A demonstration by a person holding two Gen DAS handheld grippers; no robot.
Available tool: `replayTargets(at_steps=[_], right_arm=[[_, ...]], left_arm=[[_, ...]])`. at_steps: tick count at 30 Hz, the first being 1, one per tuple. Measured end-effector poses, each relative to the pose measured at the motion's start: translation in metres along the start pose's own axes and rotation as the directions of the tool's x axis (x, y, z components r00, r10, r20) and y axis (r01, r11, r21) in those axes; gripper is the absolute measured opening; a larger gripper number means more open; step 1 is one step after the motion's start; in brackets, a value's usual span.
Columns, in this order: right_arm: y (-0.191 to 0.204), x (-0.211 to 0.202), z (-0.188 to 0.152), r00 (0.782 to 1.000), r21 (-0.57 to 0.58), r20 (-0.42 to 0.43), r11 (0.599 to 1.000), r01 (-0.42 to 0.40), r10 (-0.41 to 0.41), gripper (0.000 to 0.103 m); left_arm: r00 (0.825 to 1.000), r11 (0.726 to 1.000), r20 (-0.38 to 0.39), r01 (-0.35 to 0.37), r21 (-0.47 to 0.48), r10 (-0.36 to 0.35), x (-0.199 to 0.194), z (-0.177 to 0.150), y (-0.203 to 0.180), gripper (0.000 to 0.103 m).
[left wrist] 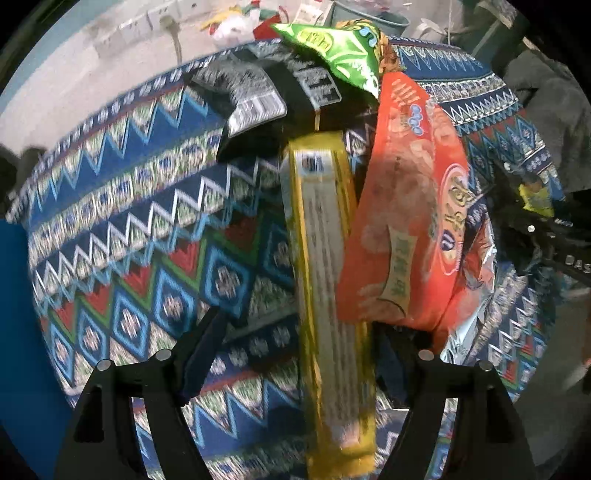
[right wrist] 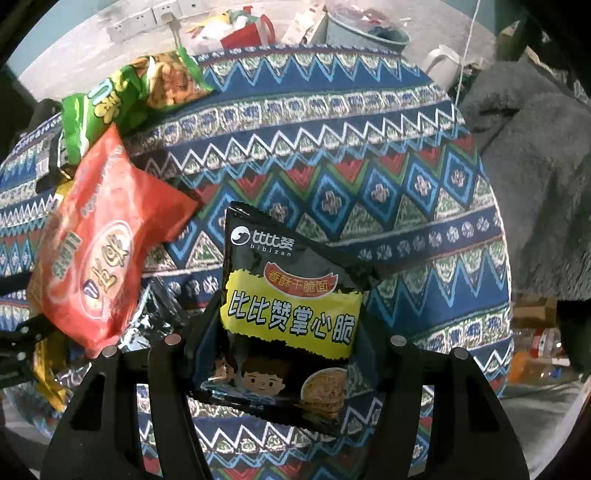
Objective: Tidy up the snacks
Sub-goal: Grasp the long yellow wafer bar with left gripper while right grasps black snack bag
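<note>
In the left wrist view my left gripper (left wrist: 295,332) is wide open around a long yellow snack pack (left wrist: 328,295) that lies between the fingers, apart from the left finger (left wrist: 199,347). An orange-red bag (left wrist: 410,206) leans against its right side. A black packet (left wrist: 258,99) and a green bag (left wrist: 340,51) lie beyond. In the right wrist view my right gripper (right wrist: 288,332) holds a black-and-yellow noodle snack packet (right wrist: 291,314) above the patterned cloth (right wrist: 369,155). The orange-red bag (right wrist: 107,240) and green bag (right wrist: 110,107) sit at the left.
The round table has a blue, red and green zigzag cloth (left wrist: 129,206). A grey fleece sleeve (right wrist: 535,177) is at the right. A teal bucket (right wrist: 365,29), a white jug (right wrist: 443,62) and wall sockets (right wrist: 147,18) lie behind the table.
</note>
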State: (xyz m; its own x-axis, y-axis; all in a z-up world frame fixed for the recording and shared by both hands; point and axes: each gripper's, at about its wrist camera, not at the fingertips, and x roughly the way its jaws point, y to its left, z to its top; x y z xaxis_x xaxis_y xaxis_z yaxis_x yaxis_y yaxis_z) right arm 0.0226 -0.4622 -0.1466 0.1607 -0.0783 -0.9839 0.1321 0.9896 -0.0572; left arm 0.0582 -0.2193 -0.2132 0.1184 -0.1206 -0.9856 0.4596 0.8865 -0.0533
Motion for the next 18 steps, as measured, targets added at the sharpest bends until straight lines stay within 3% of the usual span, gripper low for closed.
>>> replayTargets(at_steps=[4, 7, 8, 10, 18], right_arm=[[0.008, -0.002, 0.01, 1.0, -0.027, 0.011, 1.0, 0.013, -0.013, 0.062], [0.015, -0.003, 0.016, 1.0, -0.031, 0.015, 1.0, 0.003, -0.003, 0.062], [0.019, -0.004, 0.018, 1.0, -0.033, 0.017, 0.999, 0.001, 0.0, 0.062], [0.023, -0.003, 0.021, 1.0, -0.039, 0.021, 0.999, -0.002, 0.003, 0.062], [0.062, -0.012, 0.018, 0.998, -0.091, 0.067, 0.996, 0.0, 0.006, 0.062]], left_arm=[[0.999, 0.999, 0.045, -0.026, 0.041, 0.024, 0.003, 0.009, -0.007, 0.076], [0.996, 0.996, 0.083, -0.034, 0.078, 0.028, 0.0, 0.013, -0.011, 0.049], [0.995, 0.994, 0.088, -0.049, 0.098, 0.041, -0.001, 0.013, -0.013, 0.033], [0.993, 0.988, 0.094, -0.088, 0.13, 0.076, -0.005, 0.011, -0.02, 0.033], [0.99, 0.987, 0.108, -0.106, 0.12, 0.094, -0.017, -0.012, -0.002, 0.033]])
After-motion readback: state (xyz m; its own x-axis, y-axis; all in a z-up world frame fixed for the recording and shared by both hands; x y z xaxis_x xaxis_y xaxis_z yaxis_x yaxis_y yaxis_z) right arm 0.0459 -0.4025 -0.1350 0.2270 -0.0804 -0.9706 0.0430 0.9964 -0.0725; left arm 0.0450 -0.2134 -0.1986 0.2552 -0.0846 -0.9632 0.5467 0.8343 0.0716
